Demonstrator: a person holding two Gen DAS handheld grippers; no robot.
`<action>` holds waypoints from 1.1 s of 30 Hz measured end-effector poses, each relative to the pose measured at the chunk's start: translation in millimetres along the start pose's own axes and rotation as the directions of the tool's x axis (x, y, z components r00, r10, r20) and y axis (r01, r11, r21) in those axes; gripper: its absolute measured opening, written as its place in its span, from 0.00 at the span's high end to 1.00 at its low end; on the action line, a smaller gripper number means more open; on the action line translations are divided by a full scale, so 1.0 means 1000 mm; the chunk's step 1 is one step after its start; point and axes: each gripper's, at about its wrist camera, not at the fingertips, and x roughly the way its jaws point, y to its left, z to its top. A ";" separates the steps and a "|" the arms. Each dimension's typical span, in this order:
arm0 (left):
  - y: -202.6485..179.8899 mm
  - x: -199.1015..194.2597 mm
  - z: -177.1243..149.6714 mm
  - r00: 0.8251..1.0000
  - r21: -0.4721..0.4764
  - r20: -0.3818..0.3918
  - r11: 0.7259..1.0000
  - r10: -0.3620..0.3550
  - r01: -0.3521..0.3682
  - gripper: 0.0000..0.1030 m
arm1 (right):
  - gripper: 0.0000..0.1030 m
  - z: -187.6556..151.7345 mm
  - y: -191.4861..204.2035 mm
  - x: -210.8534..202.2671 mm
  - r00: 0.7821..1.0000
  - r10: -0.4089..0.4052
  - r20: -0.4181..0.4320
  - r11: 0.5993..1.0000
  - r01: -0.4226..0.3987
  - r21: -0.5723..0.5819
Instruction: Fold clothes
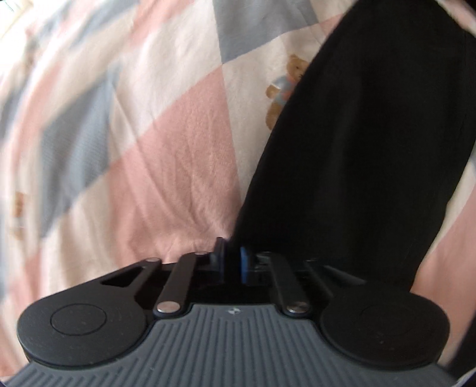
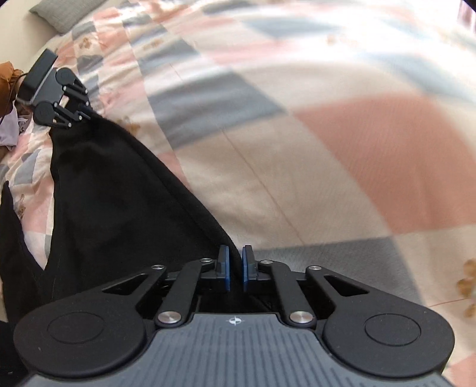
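Note:
A black garment [image 1: 366,143] hangs stretched between both grippers above a checked quilt. My left gripper [image 1: 233,257] is shut on one corner of it, the cloth running up and to the right from the blue pads. In the right wrist view the same black garment [image 2: 119,193] slopes from my right gripper [image 2: 235,266], shut on its near corner, up to the left gripper [image 2: 84,114] at the upper left, which pinches the far corner. A further fold of the garment hangs at the left edge.
The bed is covered by a quilt [image 2: 327,148] in pink, grey-blue and cream checks with teddy-bear prints [image 1: 285,89]. A grey pillow [image 2: 62,15] lies at the far corner. An orange-brown cloth [image 2: 9,77] and pale lilac cloth [image 2: 9,128] sit at the left edge.

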 end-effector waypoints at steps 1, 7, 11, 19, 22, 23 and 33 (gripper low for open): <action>-0.010 -0.010 -0.003 0.998 -0.004 0.018 0.998 0.061 -0.061 0.95 | 0.96 -0.003 0.010 -0.010 0.999 -0.027 0.029 0.999 0.028 -0.035; -0.076 -0.099 -0.027 0.938 -0.146 0.058 0.933 0.341 -0.330 0.95 | 0.98 -0.040 0.093 -0.085 0.955 -0.179 0.237 0.950 0.230 -0.209; -0.150 -0.168 -0.045 0.887 -0.284 0.032 0.855 0.460 -0.433 0.95 | 0.98 -0.089 0.163 -0.135 0.907 -0.225 0.356 0.900 0.334 -0.282; -0.318 -0.209 -0.108 0.869 -0.461 -0.142 0.745 0.474 -0.482 0.94 | 1.00 -0.240 0.283 -0.157 0.919 -0.225 0.323 0.876 0.336 -0.346; -0.369 -0.164 -0.136 0.894 -0.478 -0.260 0.756 0.365 -0.448 0.92 | 1.00 -0.286 0.298 -0.118 0.962 -0.220 0.164 0.909 0.263 -0.324; -0.381 -0.150 -0.141 0.888 -0.472 -0.301 0.755 0.348 -0.456 0.92 | 1.00 -0.293 0.297 -0.108 0.967 -0.226 0.114 0.922 0.250 -0.296; -0.383 -0.197 -0.185 0.987 -0.974 -0.028 0.217 0.156 -0.062 0.72 | 0.64 -0.326 0.188 -0.140 0.958 -0.155 0.240 0.717 -0.057 0.694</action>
